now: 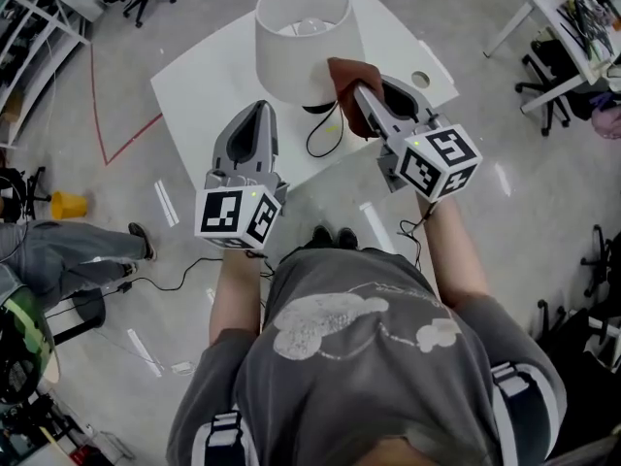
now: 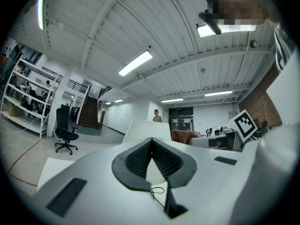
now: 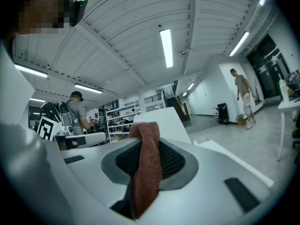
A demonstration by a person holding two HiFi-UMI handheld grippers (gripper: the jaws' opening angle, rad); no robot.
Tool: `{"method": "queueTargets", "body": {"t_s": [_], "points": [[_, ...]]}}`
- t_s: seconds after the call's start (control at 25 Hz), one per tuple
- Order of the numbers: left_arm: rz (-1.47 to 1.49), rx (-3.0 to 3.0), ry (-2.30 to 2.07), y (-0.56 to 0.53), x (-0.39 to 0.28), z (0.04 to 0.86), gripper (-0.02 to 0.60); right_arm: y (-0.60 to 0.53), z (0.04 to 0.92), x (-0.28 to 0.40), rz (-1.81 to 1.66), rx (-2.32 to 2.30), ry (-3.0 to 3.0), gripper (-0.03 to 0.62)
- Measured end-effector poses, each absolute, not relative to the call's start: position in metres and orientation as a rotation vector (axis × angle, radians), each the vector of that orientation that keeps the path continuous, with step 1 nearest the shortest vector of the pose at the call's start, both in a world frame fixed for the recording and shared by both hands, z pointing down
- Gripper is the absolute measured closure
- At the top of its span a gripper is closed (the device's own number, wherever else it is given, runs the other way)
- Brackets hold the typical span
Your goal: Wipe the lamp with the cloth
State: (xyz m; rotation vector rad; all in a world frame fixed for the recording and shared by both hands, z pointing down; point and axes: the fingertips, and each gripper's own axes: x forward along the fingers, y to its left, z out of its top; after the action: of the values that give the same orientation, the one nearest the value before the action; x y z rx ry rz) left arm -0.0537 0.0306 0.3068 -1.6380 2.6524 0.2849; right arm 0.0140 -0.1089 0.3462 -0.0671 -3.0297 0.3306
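**Cloth at the lampshade**

My right gripper point(image 1: 360, 89) clamps the rust-brown cloth point(image 1: 347, 100) against the lower right edge of the white lamp point(image 1: 303, 37), which stands on the white table point(image 1: 194, 85). My left gripper point(image 1: 260, 107), jaws pinched together on nothing, hangs near the shade.

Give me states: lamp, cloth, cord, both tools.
White drum-shade lamp: upright on the white table; can't tell if lit.
Reddish-brown cloth: clamped in the right tool, at the shade's right side; contact unclear.
Black cord: slack, looped on the table in front of the lamp.
Left tool: shut, empty.
Right tool: shut on the cloth.
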Motion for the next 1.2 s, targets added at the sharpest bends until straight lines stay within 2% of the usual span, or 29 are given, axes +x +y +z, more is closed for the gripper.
{"method": "queueTargets", "body": {"t_s": [0.36,0.76,1.2], "points": [[0.324,-1.667,2.572,0.018,-0.072,0.294,0.574,-0.131,0.303,-0.014,0.212,-0.063,-3.105,0.508],[0.266,-1.471,2.698,-0.015,-0.061,0.306,0.574,-0.198,0.331,-0.021,0.326,-0.225,-3.072,0.508],[0.273,-1.215,2.896,-0.037,-0.051,0.336,0.574,-0.218,0.391,-0.043,0.458,-0.506,-2.888,0.508]]}}
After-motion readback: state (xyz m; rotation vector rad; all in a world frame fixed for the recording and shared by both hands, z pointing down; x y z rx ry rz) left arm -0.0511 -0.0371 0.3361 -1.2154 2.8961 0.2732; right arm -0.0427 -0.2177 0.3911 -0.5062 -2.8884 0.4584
